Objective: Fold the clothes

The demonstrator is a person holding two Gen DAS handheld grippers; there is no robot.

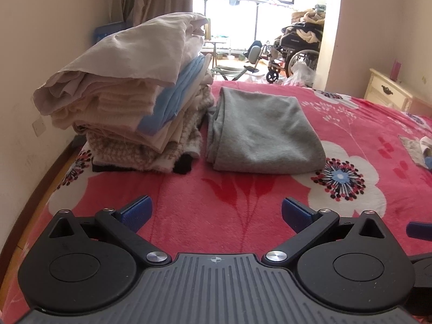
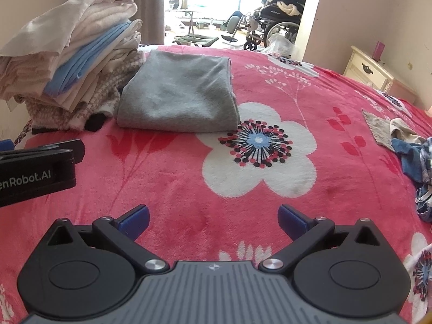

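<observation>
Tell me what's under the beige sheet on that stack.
Under the beige sheet lie cream towels, a light-blue cloth, then a houndstooth knit over something black. Lower layers are covered.

Both tools look alike. The left gripper (image 1: 216, 213) has a ribbed grey centre plate with a small cross-hair mark, flanked by two round black housings with triangular cut-outs. Black link arms, pinned by silver screws, carry blue pads (image 1: 136, 212). The right gripper (image 2: 213, 217) repeats this build. Left of it, the other tool's black side shows white lettering "enRobot.AI".
</observation>
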